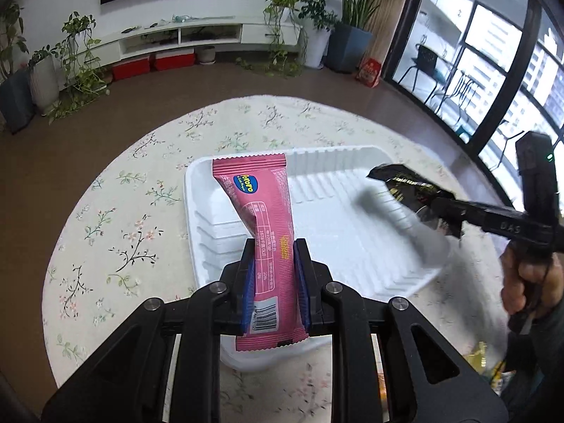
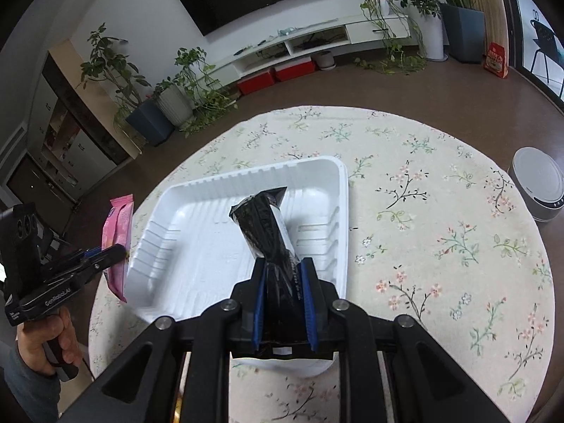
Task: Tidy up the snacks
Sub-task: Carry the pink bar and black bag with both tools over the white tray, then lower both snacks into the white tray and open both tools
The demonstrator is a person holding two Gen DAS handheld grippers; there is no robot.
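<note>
Landmark: the white tray, a ribbed foam piece on the round table with the floral cloth. All places below are given against it.

Left gripper — fingers clamped on the pink snack bar, gripped across the wrapper's lower half. The bar stands up out of the jaws over the tray's near-left part, clear of the floor of the tray.

Right gripper — fingers clamped on the black snack packet, also taken low on its length. The packet juts forward above the middle of the tray, not resting in it. Seen from the left wrist, it hangs over the tray's right side.

Handling, as judged: both items look light and film-wrapped. The pink wrapper twists slightly above the pads, so the skin is soft and slick; the contents may be brittle, which argues against a hard squeeze. A hold across the narrow width near mid-length or lower, as now, appears sound — the crimped end seals would give poor purchase. The black packet is creased and crumpled and seems to have less stiffness. The tray itself is thin foam and would likely shift if nudged.

A grey round device sits well to the right of the tray, at the table's edge.
</note>
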